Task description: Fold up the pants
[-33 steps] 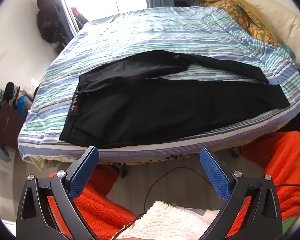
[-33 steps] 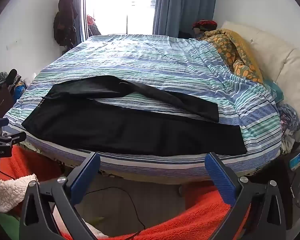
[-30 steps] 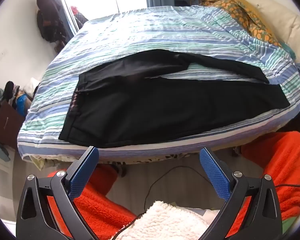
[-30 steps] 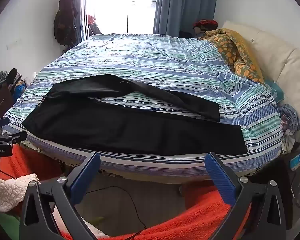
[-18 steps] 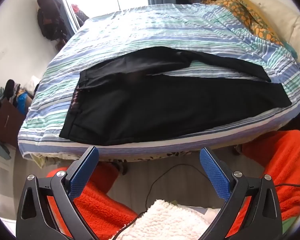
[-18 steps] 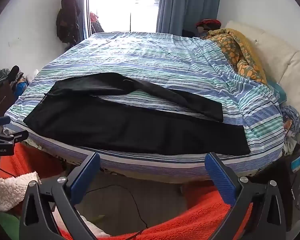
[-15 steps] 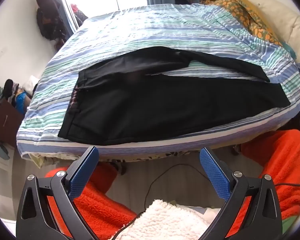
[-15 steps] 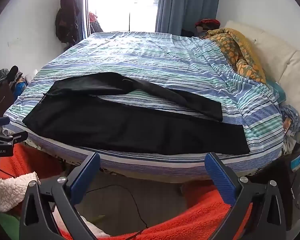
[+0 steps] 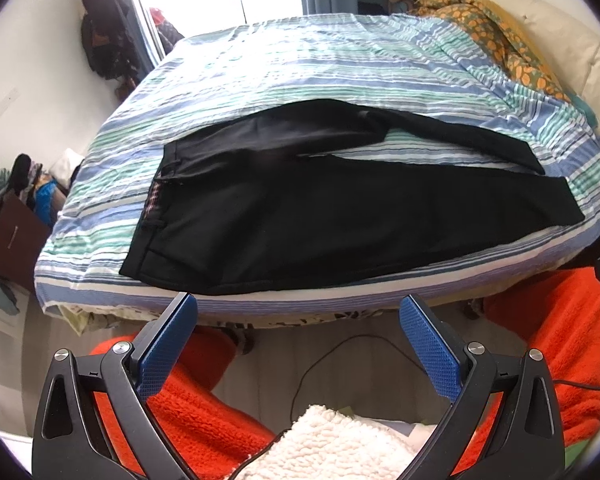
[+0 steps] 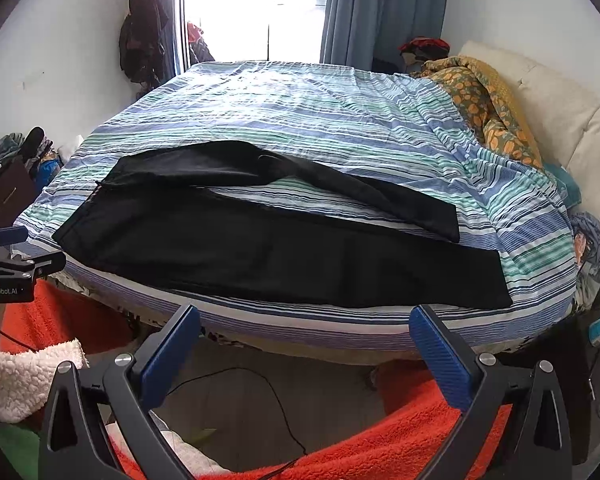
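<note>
Black pants lie flat on the striped bed, waistband at the left, two legs spread apart toward the right. The pants also show in the right wrist view. My left gripper is open and empty, held off the bed's near edge below the waist area. My right gripper is open and empty, off the bed's near edge below the nearer leg. The left gripper's body shows at the left edge of the right wrist view.
A yellow-orange patterned blanket and cream pillows lie at the bed's right end. Clutter and a dark cabinet stand left of the bed. A black cable runs on the floor. Orange fleece is close below.
Both views have shifted slightly; the bed and pants sit a little differently in frame. The pants have not moved and both grippers stay open.
</note>
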The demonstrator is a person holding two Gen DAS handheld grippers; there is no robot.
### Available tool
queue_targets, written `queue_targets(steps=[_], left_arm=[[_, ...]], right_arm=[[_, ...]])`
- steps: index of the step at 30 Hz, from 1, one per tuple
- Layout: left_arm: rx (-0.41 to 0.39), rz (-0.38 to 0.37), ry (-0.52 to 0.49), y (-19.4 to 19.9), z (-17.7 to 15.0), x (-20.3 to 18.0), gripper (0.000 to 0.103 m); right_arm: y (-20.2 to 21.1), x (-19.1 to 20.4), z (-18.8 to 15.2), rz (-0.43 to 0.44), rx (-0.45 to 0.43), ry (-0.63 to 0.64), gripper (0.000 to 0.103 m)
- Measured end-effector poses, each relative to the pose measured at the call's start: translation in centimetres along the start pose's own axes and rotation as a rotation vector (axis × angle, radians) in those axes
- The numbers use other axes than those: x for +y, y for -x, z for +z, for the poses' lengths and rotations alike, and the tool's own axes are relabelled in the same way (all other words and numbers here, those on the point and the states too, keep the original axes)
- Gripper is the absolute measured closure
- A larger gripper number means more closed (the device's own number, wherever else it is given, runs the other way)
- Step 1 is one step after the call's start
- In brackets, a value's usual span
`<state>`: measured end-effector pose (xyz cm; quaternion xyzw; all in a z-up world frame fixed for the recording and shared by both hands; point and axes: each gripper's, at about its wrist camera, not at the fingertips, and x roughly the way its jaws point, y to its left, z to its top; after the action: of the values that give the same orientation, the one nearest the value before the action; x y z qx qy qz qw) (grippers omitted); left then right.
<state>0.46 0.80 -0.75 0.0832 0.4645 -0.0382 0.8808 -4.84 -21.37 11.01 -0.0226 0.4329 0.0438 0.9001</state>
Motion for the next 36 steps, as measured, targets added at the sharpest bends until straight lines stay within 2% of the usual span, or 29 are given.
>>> queue_targets(steps=[4,7,11,18,23,27,36], left_arm=[[-0.060,0.019,0.014,0.9,0.6,0.7,0.002],[-0.099,0.001,0.040,1.7,1.0,1.4,0.002],[-0.122,-0.029,0.049,2.2,0.9,1.6,0.001],[-0.100,-0.037,0.036,1.7,0.7,1.3,0.001],[-0.067,-0.020,0.059,1.2,0.5,1.6,0.001],[-0.067,-0.027,0.059,1.4,0.3,1.4,0.001],[-0.073,-0.044,0.060,1.5,0.1,1.5,0.001]], right_arm=[[0.9,0.0,0.3,-0.023,-0.056,0.011,0.000],[1.7,-0.2,0.5,-0.037,-0.104,0.003,0.000],[1.7,-0.1,0.6,-0.033,-0.106,-0.006,0.000],[1.3,-1.0,0.2,-0.027,-0.078,-0.048,0.000],[1.5,-1.8,0.3,-0.049,-0.103,-0.075,0.000],[1.8,-2.3,0.1,-0.019,-0.123,-0.104,0.000],[2.4,-1.1,-0.3,0.013,-0.166,-0.041,0.000]])
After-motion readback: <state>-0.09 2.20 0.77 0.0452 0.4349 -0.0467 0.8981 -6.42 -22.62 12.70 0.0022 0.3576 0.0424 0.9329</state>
